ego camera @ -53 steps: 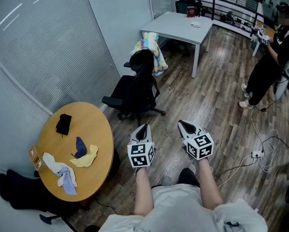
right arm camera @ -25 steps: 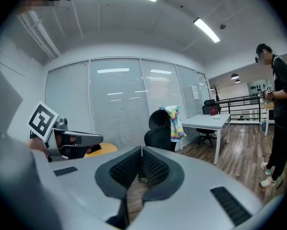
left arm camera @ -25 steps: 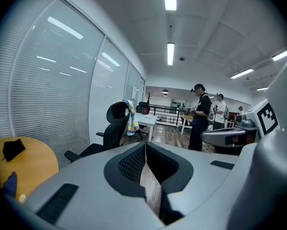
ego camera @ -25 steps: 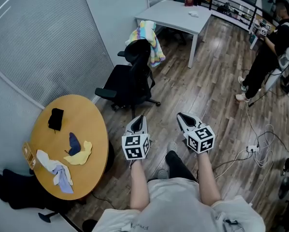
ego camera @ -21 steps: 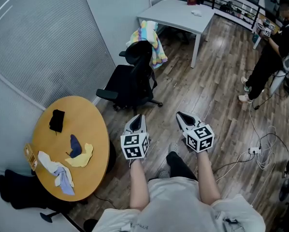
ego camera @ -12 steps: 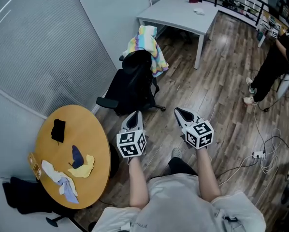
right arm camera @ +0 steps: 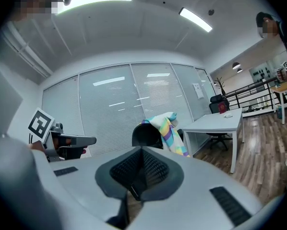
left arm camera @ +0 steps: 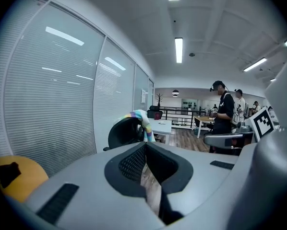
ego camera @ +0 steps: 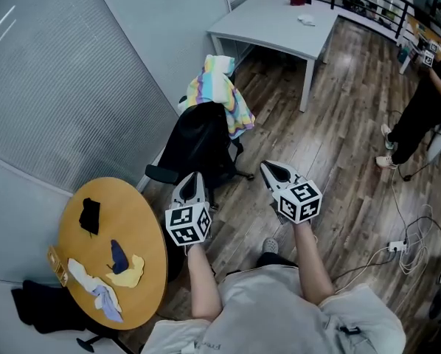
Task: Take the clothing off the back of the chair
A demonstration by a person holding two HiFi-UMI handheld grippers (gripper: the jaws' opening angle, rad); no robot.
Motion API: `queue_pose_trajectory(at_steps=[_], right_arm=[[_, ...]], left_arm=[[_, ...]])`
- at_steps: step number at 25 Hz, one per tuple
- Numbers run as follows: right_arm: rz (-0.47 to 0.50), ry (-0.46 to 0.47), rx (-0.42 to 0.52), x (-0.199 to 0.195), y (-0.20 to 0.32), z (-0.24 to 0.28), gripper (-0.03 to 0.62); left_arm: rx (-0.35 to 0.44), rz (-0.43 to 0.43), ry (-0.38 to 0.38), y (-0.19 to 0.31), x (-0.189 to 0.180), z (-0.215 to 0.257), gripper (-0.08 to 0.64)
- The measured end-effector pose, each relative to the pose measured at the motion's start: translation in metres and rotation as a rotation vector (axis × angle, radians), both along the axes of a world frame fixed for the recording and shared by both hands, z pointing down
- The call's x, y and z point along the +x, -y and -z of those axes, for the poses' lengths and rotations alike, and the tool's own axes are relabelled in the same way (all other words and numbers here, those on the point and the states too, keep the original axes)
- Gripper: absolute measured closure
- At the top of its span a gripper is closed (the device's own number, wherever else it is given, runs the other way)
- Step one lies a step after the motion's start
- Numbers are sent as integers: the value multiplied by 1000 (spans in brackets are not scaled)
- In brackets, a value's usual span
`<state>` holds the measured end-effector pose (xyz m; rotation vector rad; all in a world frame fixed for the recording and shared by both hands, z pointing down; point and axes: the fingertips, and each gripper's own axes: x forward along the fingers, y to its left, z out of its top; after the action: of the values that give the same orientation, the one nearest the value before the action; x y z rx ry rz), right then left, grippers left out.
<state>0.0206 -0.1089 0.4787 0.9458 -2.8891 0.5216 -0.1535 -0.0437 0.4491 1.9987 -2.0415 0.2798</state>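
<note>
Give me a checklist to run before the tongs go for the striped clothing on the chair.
1. Target in place: ok, the striped clothing is draped over the back of the black chair.
2. Ready to grasp with the left tongs: not ok, shut and empty.
3. Ready to grasp with the right tongs: not ok, shut and empty.
4. Tongs at the clothing: not ok, both are short of it.
5. Room around the chair: ok, the bystander stands far off to the right.

text: none legible | labels: none; only square marker patterns, no lettering
</note>
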Motion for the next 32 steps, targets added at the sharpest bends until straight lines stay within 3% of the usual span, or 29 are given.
queue_pose_trajectory(at_steps=[3,5,8,12,21,28,32], right_arm=[[97,-26,34,-9,8,2,569],[199,-102,104,-18,5,1,569],[251,-170,145,-22,9,-4,569],[223,-140,114,-20,27,-8,569],[102,-132,89,-2,67,-18,568],[-11,-122,105,-5,121,-13,568],[-56,-170,106,-25,160,-10,568]], left_arm=[[6,-3,-9,17,0,1,532],[10,-1,-2,25,1,1,532],[0,-3,23,35,3,1,532],[-21,-9,58,47,2,-2,531],[27,-22,27,86,-28,4,531],[108,-71,21,140,-76,33,531],[151,-105,41,175,-121,45,531]])
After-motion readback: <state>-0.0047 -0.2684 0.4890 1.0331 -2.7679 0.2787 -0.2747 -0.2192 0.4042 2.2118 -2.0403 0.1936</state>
